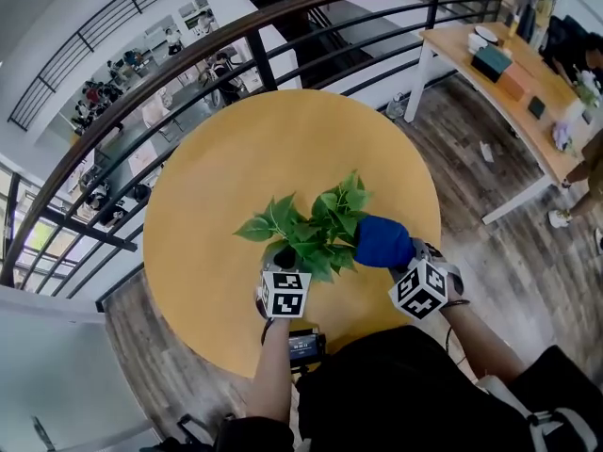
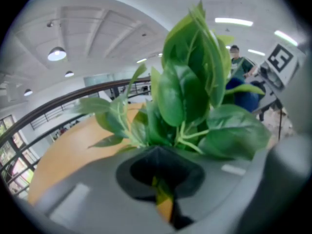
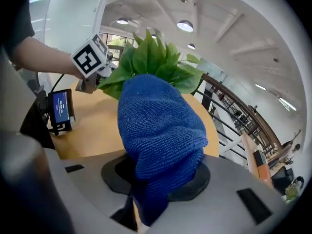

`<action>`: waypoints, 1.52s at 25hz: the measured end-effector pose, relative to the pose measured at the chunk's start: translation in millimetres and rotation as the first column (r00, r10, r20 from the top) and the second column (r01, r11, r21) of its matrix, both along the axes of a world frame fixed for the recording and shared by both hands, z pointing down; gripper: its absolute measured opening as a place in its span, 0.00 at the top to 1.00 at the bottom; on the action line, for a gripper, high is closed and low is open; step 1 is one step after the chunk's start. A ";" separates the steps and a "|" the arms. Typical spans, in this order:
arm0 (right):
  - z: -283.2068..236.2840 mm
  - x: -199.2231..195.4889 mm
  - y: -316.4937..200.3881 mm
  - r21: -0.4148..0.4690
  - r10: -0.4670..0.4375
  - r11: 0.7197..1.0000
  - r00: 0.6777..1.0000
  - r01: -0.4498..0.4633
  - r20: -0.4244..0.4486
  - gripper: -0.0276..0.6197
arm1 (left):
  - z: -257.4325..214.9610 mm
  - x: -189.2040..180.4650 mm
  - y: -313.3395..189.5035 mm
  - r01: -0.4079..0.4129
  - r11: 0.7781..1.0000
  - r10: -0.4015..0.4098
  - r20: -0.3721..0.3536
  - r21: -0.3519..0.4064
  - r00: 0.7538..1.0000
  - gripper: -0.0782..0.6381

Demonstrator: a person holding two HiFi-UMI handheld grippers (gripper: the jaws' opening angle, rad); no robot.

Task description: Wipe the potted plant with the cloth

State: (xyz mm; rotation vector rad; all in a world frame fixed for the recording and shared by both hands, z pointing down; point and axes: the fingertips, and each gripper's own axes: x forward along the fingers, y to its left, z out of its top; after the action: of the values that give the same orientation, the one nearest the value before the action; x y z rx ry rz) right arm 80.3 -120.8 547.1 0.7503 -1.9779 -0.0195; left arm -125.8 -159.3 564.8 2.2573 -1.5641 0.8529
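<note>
here the potted plant (image 1: 316,229) stands on the near half of a round yellow table (image 1: 236,158), between the two grippers. the right gripper (image 3: 146,199) has its jaws closed on a blue cloth (image 3: 158,130), which bulges up out of them and presses against the leaves on the plant's right side. the left gripper (image 2: 163,199) sits right at the base of the plant with its jaws drawn close, only a thin slit showing between them. the pot is hidden behind the gripper's own grey body, so i cannot tell whether the jaws pinch it. in the head view the leaves and the marker cube cover most of the pot as well. a small device with a lit screen (image 1: 306,347) stands at the table's near edge, just behind the left gripper. a dark curved railing (image 1: 188,59) runs round the far side of the table. a long wooden desk (image 1: 509,92) with boxes on it stands well apart at the upper right, cut off by the frame edge.
</note>
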 end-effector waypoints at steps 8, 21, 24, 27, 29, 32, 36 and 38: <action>68.6 48.3 30.1 -0.149 0.051 0.986 0.989 -0.072 -0.139 0.75 | 1.7 0.3 1.3 -0.001 1.000 0.001 0.000 0.000 1.000 0.89; -101.0 -32.8 39.8 0.104 -0.169 0.985 0.882 0.136 0.440 0.75 | 0.6 1.5 2.1 0.005 1.000 -0.005 -0.001 -0.004 1.000 0.89; -78.6 -33.3 16.8 0.109 -0.093 0.992 0.947 0.062 0.309 0.75 | 0.4 0.3 2.5 0.004 1.000 -0.004 0.000 -0.003 1.000 0.89; -30.7 -29.0 7.0 0.084 -0.044 0.996 0.994 0.035 0.100 0.75 | 0.1 -0.2 1.1 0.001 1.000 -0.001 0.002 -0.001 1.000 0.89; 3.0 -19.2 11.4 0.052 -0.045 0.998 0.999 0.047 -0.029 0.75 | -0.1 0.8 0.6 -0.001 1.000 0.001 0.001 -0.001 1.000 0.89; 40.7 6.6 21.2 -0.013 -0.021 1.000 0.991 0.019 -0.133 0.75 | -0.7 1.8 0.1 -0.003 1.000 0.003 -0.002 0.001 1.000 0.89; 70.2 49.4 32.0 -0.089 0.027 0.995 0.978 -0.046 -0.206 0.75 | -0.4 0.5 -0.1 0.001 1.000 -0.001 -0.002 0.008 1.000 0.89; 68.4 68.8 32.7 -0.094 0.073 0.991 0.977 -0.093 -0.202 0.75 | -0.7 1.1 -0.1 0.003 1.000 -0.003 -0.004 0.010 1.000 0.89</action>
State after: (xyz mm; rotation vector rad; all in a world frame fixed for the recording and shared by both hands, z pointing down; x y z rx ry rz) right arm 149.1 -88.2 615.6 0.7340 -1.7433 0.0558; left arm -124.7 -159.4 564.1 2.2618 -1.5724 0.8410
